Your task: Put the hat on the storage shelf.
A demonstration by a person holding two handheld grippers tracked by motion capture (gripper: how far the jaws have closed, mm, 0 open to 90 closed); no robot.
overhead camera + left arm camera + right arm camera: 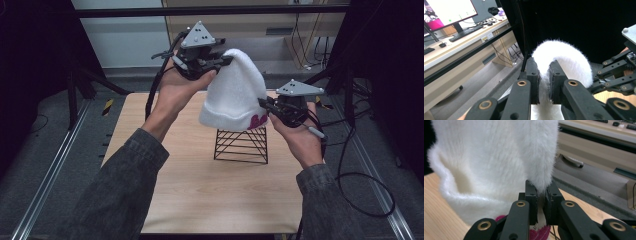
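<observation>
A fluffy white beanie (234,92) with a magenta heart mark (257,121) on its cuff hangs in the air above a black wire stand (241,145). My left gripper (227,60) is shut on the beanie's crown, high up; the fabric (564,58) bulges out between its jaws. My right gripper (263,103) is shut on the cuff edge at the beanie's right side, and the white fabric (499,157) rises from between those jaws. The cuff hangs low enough to hide the stand's top.
The wooden table (200,185) carries the wire stand near its middle. Black frame rails and tripod legs (80,82) stand left and right of the table. A desk with a monitor (449,12) and keyboard lies beyond.
</observation>
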